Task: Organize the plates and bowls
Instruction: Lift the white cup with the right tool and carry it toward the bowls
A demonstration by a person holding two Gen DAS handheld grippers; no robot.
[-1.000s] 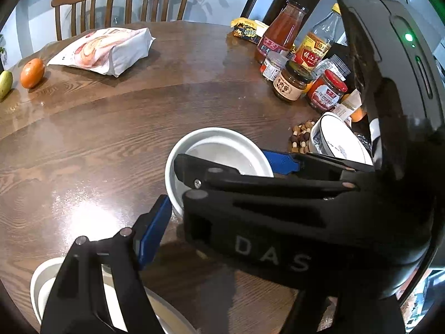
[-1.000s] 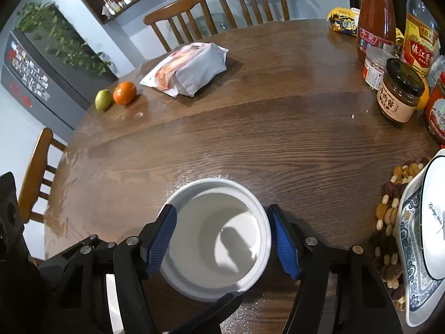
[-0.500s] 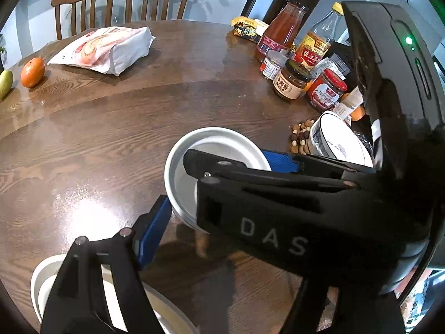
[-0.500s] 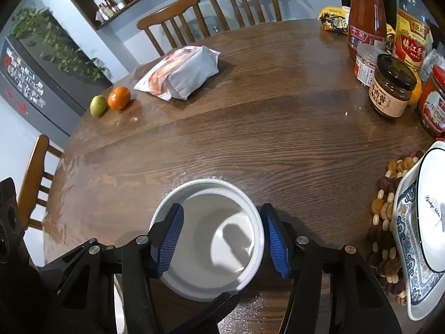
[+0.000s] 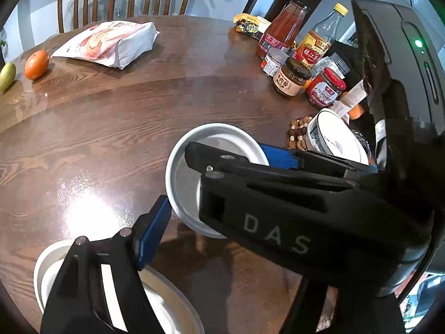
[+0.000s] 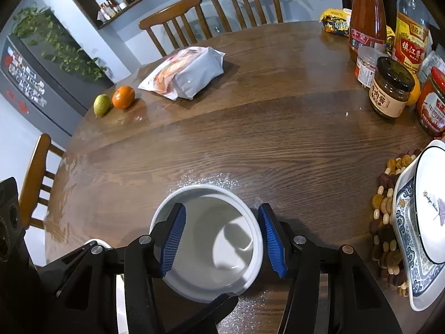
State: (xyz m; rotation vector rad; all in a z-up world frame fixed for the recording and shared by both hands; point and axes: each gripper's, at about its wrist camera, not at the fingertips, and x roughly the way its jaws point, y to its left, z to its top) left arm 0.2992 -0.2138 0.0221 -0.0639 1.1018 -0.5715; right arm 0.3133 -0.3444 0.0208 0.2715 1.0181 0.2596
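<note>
Wooden table (image 6: 278,144); bowl (image 6: 211,250), jars (image 6: 392,89)

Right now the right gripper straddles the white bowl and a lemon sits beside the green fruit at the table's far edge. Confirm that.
Not quite: beside the green fruit sits an orange, not a lemon, as the right wrist view shows. The right gripper does straddle the white bowl, jaws closing.

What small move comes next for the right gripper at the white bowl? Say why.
Probably finish closing. The right gripper straddles the white bowl, one blue pad inside the rim, the other just outside it with a sliver of gap. Its jaws are closing, so pinching the rim before any lift seems the sensible step.
</note>
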